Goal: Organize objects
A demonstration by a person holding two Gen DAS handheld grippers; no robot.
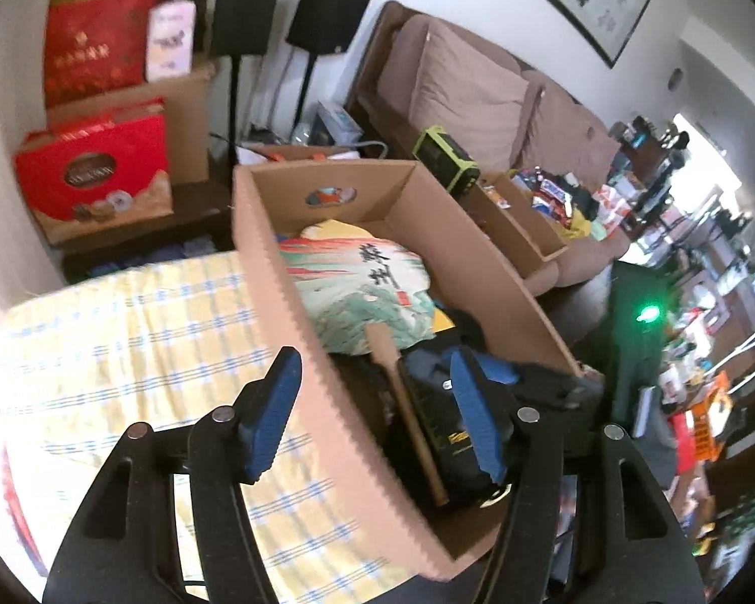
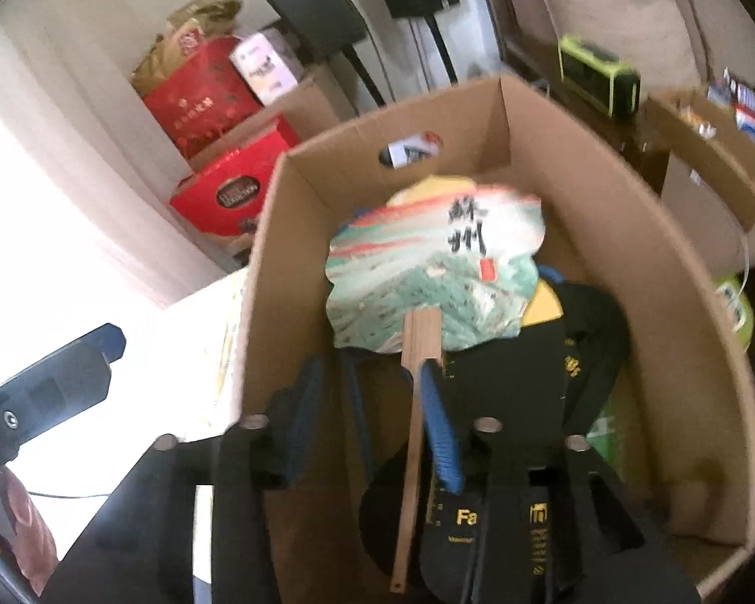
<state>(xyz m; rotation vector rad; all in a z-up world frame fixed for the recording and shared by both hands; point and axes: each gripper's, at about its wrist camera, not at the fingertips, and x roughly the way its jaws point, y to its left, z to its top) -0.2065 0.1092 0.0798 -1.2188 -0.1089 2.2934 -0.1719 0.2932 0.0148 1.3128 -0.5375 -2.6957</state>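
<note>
A brown cardboard box [image 1: 297, 302] sits on a yellow checked cloth [image 1: 116, 352]. Inside it lie a painted hand fan [image 1: 362, 277] with a wooden handle and black items with gold print [image 1: 443, 418]. My left gripper [image 1: 377, 412] is open, its jaws astride the box's left wall, one finger outside and one inside. In the right wrist view the box [image 2: 679, 352] holds the same fan [image 2: 428, 272]. My right gripper [image 2: 377, 418] is open inside the box, above the fan's handle [image 2: 412, 453] and the black items [image 2: 528, 377]. The left gripper shows at the left edge [image 2: 50, 392].
Red gift boxes [image 1: 95, 171] and a larger carton are stacked at the back left. Two black speakers on stands [image 1: 322, 15] stand by the wall. A brown sofa [image 1: 478, 90] carries a green-edged device [image 1: 448, 161] and a second carton of packets [image 1: 528, 216].
</note>
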